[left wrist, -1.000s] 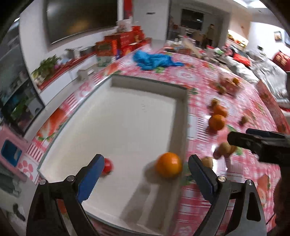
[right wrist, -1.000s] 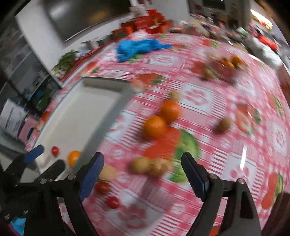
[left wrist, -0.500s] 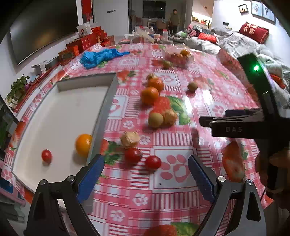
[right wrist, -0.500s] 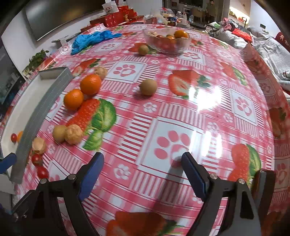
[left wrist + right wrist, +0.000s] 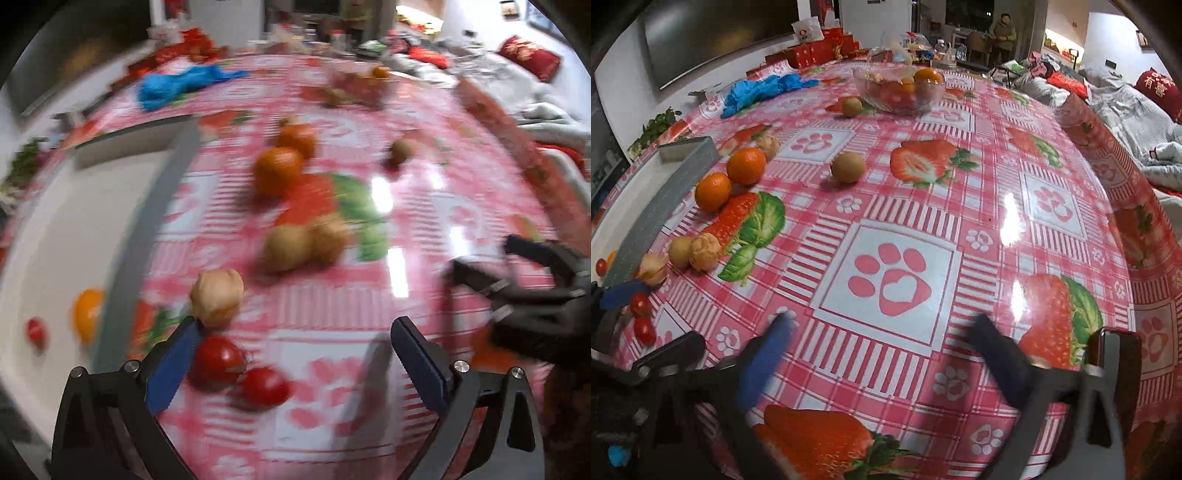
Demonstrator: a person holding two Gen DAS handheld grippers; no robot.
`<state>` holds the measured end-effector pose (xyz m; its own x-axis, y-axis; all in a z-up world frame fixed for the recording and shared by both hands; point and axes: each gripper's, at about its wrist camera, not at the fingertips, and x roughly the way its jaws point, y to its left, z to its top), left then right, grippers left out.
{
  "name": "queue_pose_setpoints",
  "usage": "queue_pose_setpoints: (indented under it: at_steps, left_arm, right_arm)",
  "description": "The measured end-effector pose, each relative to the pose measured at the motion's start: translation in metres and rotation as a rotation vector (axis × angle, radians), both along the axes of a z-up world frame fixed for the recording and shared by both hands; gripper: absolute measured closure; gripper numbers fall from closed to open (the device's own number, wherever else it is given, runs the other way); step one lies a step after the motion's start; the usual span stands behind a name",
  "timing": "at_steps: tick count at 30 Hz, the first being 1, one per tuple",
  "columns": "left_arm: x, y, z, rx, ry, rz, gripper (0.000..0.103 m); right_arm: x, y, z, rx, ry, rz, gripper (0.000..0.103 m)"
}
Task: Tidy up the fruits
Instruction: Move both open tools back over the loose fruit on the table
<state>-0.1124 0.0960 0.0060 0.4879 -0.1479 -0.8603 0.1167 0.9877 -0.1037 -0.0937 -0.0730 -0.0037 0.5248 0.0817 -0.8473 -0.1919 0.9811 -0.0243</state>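
Note:
My left gripper hangs over the near edge of the red-checked table, its jaws opening. Two red tomatoes lie between its fingers, close to the left blue pad, with nothing pressing on them. A pale husked fruit sits just ahead. Beyond it are two brownish fruits, two oranges and a kiwi. My right gripper is to the right, jaws opening over bare tablecloth. The white tray on the left holds an orange and a small tomato.
A glass bowl of fruit stands at the far side, with a kiwi beside it. Blue gloves lie at the back left. The tray's grey wall runs along the fruit row. A person stands far behind.
Both grippers swung right, away from the tray, and dropped lower. The left one now frames the two tomatoes; the right one faces open tablecloth. Both jaws stand wider.

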Motion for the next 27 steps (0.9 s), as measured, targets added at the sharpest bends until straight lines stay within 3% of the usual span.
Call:
queue_pose_setpoints:
  at_steps: [2,6,13,21,27]
  left_arm:
    - [-0.001,-0.001,0.01,-0.069,-0.028,-0.016,0.002]
    - [-0.008,0.01,0.025,-0.08,-0.078,-0.004,0.002]
    - [-0.028,0.034,0.019,-0.05,-0.057,0.032,0.002]
    - [-0.033,0.015,0.003,0.027,-0.022,0.014,0.002]
    - [-0.041,0.008,0.005,0.053,-0.043,0.008,0.002]
  right_arm:
    - [-0.002,-0.002,0.0,0.01,-0.024,-0.004,0.0]
    - [-0.002,-0.002,-0.001,0.006,-0.034,-0.009,0.0]
    - [-0.001,-0.002,-0.001,0.005,-0.055,-0.035,0.0]
    - [-0.001,-0.002,-0.001,0.005,-0.055,-0.035,0.0]
    - [-0.001,-0.002,0.0,0.006,-0.055,-0.035,0.0]
